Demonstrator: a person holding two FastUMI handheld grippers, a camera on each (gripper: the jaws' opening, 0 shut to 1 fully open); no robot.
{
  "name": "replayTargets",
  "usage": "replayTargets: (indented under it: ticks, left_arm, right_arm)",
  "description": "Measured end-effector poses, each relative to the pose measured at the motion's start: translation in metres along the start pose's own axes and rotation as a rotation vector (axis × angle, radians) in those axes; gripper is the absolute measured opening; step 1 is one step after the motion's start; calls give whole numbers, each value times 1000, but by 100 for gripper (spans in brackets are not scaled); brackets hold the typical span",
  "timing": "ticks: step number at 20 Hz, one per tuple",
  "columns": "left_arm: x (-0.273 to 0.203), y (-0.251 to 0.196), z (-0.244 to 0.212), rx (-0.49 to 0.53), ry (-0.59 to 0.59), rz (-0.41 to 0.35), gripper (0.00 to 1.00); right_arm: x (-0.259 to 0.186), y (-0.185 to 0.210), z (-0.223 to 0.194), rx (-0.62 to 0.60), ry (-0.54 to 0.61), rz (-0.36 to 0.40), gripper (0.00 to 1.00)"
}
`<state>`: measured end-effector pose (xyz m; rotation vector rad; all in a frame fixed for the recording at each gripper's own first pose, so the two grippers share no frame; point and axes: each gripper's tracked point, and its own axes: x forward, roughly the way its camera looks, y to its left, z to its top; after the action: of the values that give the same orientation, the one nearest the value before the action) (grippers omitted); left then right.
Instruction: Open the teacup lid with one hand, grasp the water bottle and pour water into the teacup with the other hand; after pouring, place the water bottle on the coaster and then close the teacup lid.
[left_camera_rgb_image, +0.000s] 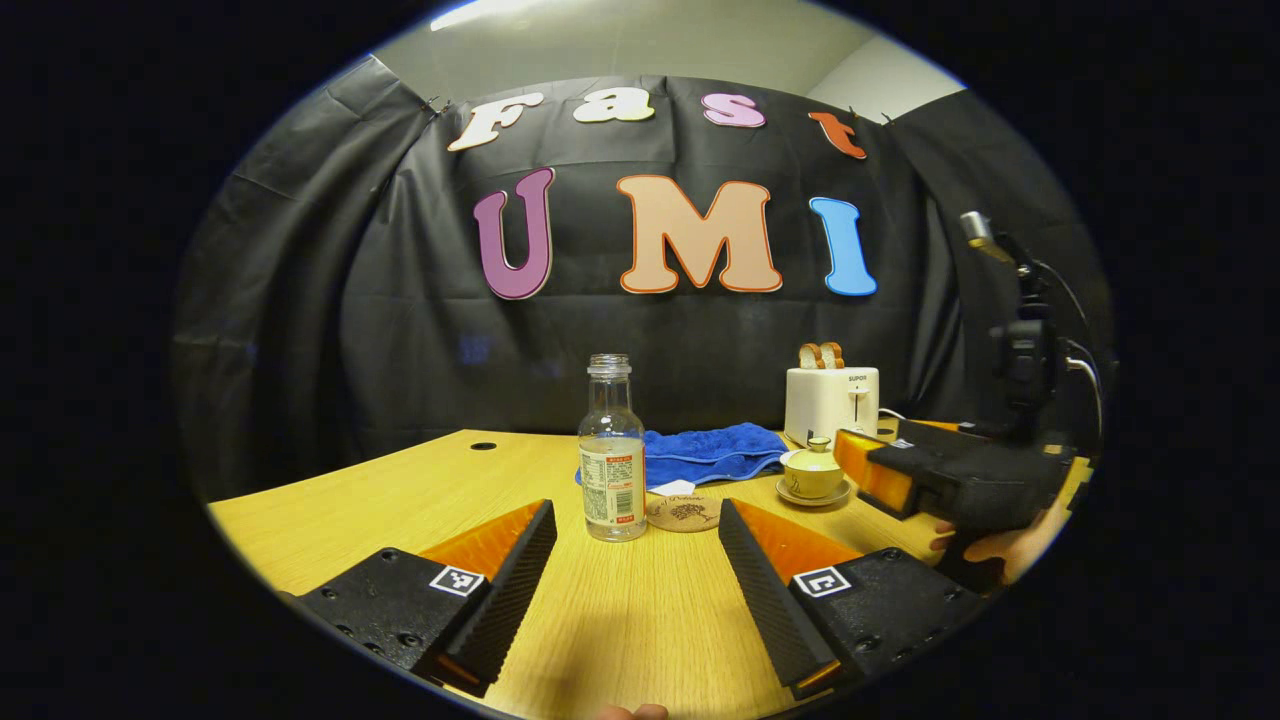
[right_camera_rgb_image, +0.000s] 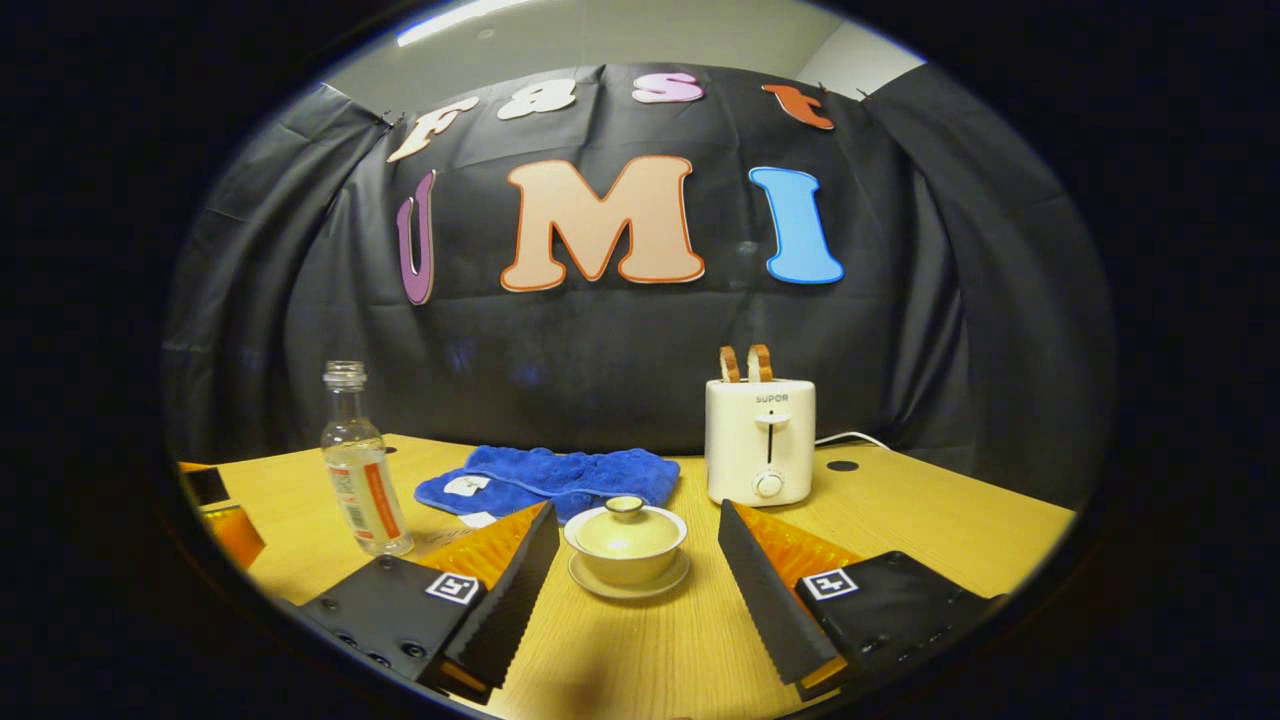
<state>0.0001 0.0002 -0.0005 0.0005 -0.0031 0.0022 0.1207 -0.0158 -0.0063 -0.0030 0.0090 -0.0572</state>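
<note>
Both grippers' fingers (left_camera_rgb_image: 520, 575) (right_camera_rgb_image: 765, 585) spread apart, left facing water bottle (left_camera_rgb_image: 612, 455), right facing lidded teacup (right_camera_rgb_image: 626, 545).

The toaster (right_camera_rgb_image: 760, 440) carries one short brand word in dark capitals on its front, at 12 o'clock from its lever. The water bottle (left_camera_rgb_image: 612, 450) wears a white and red printed label whose lines are too small to make out, and the coaster (left_camera_rgb_image: 684, 512), at 3 o'clock from the bottle's foot, bears a dark stamped design that cannot be told. A square black-and-white coded marker sits on each finger of the left gripper (left_camera_rgb_image: 637, 570) and of the right gripper (right_camera_rgb_image: 637, 580).
</note>
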Motion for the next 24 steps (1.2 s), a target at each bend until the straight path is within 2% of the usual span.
replayTargets:
  ticks: [4,8,10,11,12,15,18,19,20,23,24]
  left_arm:
    - [0,0,0,0,1,0,96]
    - [0,0,0,0,0,0,96]
    - [0,0,0,0,0,0,96]
    - [0,0,0,0,0,1,96]
    - [0,0,-1,0,0,1,96]
    - [0,0,0,0,0,0,96]
    - [-1,0,0,1,1,0,96]
    - [-1,0,0,0,0,0,95]
    - [-1,0,0,1,0,0,96]
    - [-1,0,0,0,1,0,96]
    - [0,0,0,0,1,0,96]
  right_arm:
    - [39,7,-3,-5,23,7,100]
    - [69,0,-11,-7,78,-18,100]
    - [82,3,-15,-8,109,2,100]
    - [83,4,-18,-8,126,9,99]
    - [86,3,-20,-6,142,11,93]
    - [88,6,-20,-9,146,27,92]
    - [90,5,-20,-10,148,30,56]
    - [90,5,-21,-7,155,32,53]
    - [91,6,-22,-6,160,36,56]
    - [91,7,-24,-12,168,43,56]
    - [92,8,-24,-9,173,47,53]
